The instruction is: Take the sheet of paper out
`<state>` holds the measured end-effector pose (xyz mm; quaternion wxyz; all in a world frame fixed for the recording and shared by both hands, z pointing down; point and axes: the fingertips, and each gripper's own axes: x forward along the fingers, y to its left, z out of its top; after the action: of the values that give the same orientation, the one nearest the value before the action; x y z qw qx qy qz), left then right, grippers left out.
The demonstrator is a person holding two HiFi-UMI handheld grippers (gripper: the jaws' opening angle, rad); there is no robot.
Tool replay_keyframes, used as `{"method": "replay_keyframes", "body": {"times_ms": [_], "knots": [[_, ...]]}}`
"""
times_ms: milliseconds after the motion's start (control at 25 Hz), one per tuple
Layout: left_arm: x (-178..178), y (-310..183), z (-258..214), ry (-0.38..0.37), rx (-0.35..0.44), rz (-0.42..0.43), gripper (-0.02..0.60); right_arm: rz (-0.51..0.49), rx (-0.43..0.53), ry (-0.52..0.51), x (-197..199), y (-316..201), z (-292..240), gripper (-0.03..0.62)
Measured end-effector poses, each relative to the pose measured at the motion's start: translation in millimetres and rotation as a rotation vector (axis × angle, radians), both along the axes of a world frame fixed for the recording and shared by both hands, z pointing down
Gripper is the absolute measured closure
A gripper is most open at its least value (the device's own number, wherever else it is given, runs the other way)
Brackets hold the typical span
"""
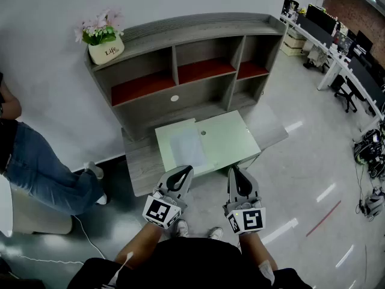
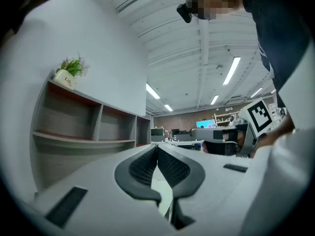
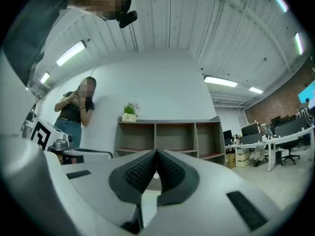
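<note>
My left tongs (image 2: 157, 149) are pinched together, pads meeting at the tips with nothing caught between them. My right tongs (image 3: 156, 154) are the same: jaws closed on each other, empty. From the head view the two sit side by side, pointing away from me, their tips at the near edge of a pale green top (image 1: 231, 134). I can't tell whether either one touches it.

The paper (image 1: 185, 146) lies flat on the left half of that top, just ahead of the left tongs and apart from both pairs. A small round spot (image 1: 203, 132) sits near the middle of the top, beside the paper's far right corner.

Behind the top stands a grey shelf (image 1: 198, 47) against the white wall, with three open bays and red boards inside. A pot of flowers (image 1: 105, 44) rests on its left end.

Off to the left a person in jeans (image 1: 42, 173) is by the wall. Far right, across the shiny floor, run desks with monitors (image 1: 337, 32).
</note>
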<state>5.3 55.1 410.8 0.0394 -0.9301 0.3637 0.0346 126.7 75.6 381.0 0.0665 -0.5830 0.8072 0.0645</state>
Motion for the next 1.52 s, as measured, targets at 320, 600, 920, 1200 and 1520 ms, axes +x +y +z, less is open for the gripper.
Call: {"method": "replay_keyframes", "body": {"times_ms": [320,600,920,1200,1520], "knots": [[-13,2,1,-0.011,-0.001,-0.002,0.575,0.015,-0.016,-0.003,-12,3,6,0.572],[-24,-5,3,-0.004,0.006,0.030,0.574,0.022,-0.024,-0.013,-27,-4,10,0.572],[-51,-21,11,-0.004,-0.004,0.059,0.574,0.046,-0.030,0.006,-52,-15,13,0.572],[-67,-30,18,-0.001,-0.011,0.072,0.575,0.020,-0.058,0.032,-75,-24,25,0.572],[-77,-50,25,0.003,-0.058,0.018,0.575,-0.038,-0.065,-0.001,-85,-54,28,0.571]]}}
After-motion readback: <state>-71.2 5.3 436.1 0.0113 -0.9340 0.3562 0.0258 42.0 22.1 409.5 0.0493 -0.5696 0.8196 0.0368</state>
